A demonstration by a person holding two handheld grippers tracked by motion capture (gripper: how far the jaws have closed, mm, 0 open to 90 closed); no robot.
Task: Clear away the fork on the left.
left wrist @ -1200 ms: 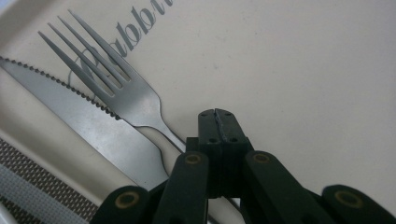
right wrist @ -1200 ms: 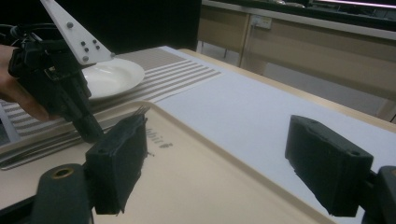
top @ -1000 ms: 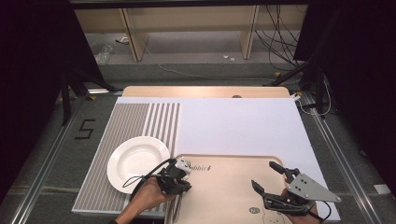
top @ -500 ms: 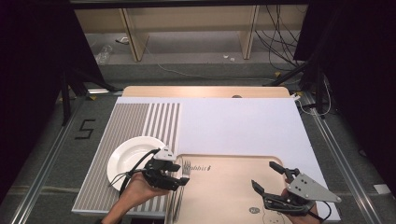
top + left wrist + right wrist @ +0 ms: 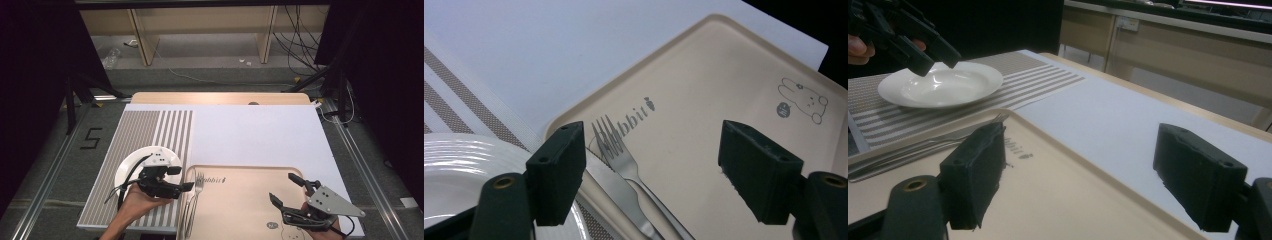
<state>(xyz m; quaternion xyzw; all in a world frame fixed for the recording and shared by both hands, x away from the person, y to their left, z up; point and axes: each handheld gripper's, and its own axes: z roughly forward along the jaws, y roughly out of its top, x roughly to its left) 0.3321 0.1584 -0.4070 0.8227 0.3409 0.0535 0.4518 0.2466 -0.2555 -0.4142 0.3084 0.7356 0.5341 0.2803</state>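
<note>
A beige tray (image 5: 250, 210) with a rabbit print lies at the table's front. A fork (image 5: 196, 186) and a knife (image 5: 611, 182) lie side by side along the tray's left edge. A white plate (image 5: 131, 167) sits on the striped placemat (image 5: 145, 130) to the tray's left. My left gripper (image 5: 182, 178) is open over the plate's right rim and points at the fork, holding nothing. In the left gripper view the fork (image 5: 616, 145) lies between the spread jaws. My right gripper (image 5: 283, 188) hovers open over the tray's front right with nothing in it. The right gripper view has the plate (image 5: 943, 82) and the left gripper (image 5: 903, 37) at far left.
A white sheet (image 5: 255, 132) covers the table's middle and right. The wooden table edge (image 5: 220, 97) runs along the back. Beyond it are floor, cables (image 5: 300, 45) and wooden furniture legs (image 5: 140, 40). Metal rails (image 5: 45, 185) flank the table.
My left gripper has drawn back to the left, from the tray's left edge to over the plate's rim, which uncovers the fork. The right gripper has stayed put.
</note>
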